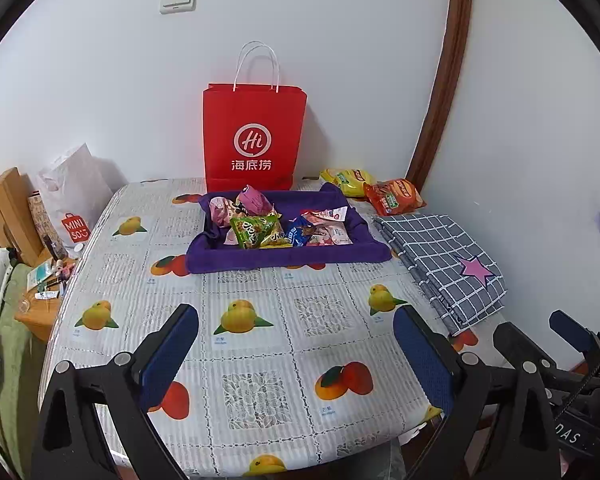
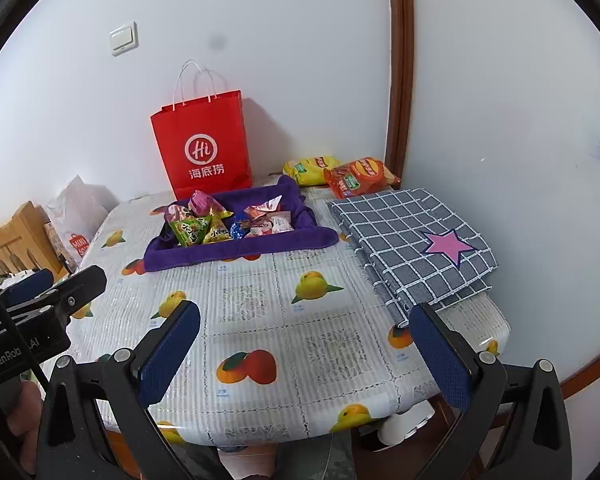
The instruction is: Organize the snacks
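White plastic bag [image 1: 74, 196]: crinkled, translucent, with a red printed label, standing off the surface's left edge.
Surface [image 1: 260, 344]: ribbed, glossy cloth printed with fruit and lace squares.
Left hand-held gripper [image 1: 296, 356]: jaws spread wide with nothing between them, hovering over the near edge; blue pads [image 1: 168, 356] are dimpled.
Red paper bag [image 1: 254, 136]: stiff, rectangular, white cord handles, upright against the wall.
Purple tray [image 1: 288, 256]: soft, plush fabric with raised rim, just in front of the bag.
Snacks [image 1: 260, 230]: shiny crinkled packets, some triangular, piled inside the tray.
Chip bags [image 1: 392, 196]: yellow and orange, puffy, lying behind the tray's right corner.
Checked cloth [image 1: 448, 256]: folded, grey grid weave, pink star patch, at the right edge.
Right hand-held gripper [image 2: 306, 352]: wide open, empty, over the near edge.
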Demonstrator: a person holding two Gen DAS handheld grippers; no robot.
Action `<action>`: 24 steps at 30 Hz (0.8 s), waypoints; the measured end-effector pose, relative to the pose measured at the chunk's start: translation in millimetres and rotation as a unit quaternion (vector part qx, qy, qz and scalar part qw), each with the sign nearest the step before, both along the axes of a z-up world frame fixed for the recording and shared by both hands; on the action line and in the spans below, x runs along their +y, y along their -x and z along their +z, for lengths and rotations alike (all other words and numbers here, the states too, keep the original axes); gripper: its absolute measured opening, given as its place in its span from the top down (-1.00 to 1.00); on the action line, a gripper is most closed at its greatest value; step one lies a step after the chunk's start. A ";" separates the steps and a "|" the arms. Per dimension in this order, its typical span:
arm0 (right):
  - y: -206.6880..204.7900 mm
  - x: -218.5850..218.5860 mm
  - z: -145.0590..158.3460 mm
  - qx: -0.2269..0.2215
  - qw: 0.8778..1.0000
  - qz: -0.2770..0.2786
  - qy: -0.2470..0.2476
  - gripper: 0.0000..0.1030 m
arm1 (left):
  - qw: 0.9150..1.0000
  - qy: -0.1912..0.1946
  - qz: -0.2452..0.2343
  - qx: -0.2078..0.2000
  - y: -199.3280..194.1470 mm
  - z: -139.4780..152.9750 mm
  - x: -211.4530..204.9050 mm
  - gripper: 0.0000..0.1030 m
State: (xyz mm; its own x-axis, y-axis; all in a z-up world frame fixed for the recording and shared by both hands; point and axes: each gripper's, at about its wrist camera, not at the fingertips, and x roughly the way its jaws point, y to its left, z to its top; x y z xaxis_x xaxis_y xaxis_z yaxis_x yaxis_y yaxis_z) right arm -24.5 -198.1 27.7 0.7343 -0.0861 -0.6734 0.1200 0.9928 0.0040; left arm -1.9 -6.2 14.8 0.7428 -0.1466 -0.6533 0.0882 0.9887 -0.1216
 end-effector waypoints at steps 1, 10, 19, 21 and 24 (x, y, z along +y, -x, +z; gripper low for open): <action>0.7 0.1 0.0 -0.001 1.000 0.000 -0.001 -1.00 | 1.000 0.000 0.000 0.000 -0.5 0.2 0.1 -0.92; 4.3 4.0 -1.2 0.001 1.000 0.000 0.004 -1.00 | 1.000 0.000 -0.010 0.000 2.7 0.0 -4.5 -0.92; 7.8 0.8 -0.2 -0.001 1.000 -0.005 0.001 -1.00 | 1.000 0.004 -0.006 0.001 4.5 -0.1 -2.8 -0.92; 8.0 1.5 -0.9 0.000 1.000 -0.005 0.002 -1.00 | 1.000 0.005 -0.005 0.001 4.8 -0.2 -2.6 -0.92; 7.7 0.9 -1.4 0.000 1.000 -0.003 0.000 -1.00 | 1.000 0.005 -0.005 0.000 4.7 -0.2 -2.4 -0.92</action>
State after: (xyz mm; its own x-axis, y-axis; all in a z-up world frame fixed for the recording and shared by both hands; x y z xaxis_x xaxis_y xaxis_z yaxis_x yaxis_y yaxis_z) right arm -32.2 -197.2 26.2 0.7339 -0.0913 -0.6731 0.1262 0.9920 0.0031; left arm -6.6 -8.7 14.6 0.7408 -0.1598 -0.6524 0.0978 0.9866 -0.1306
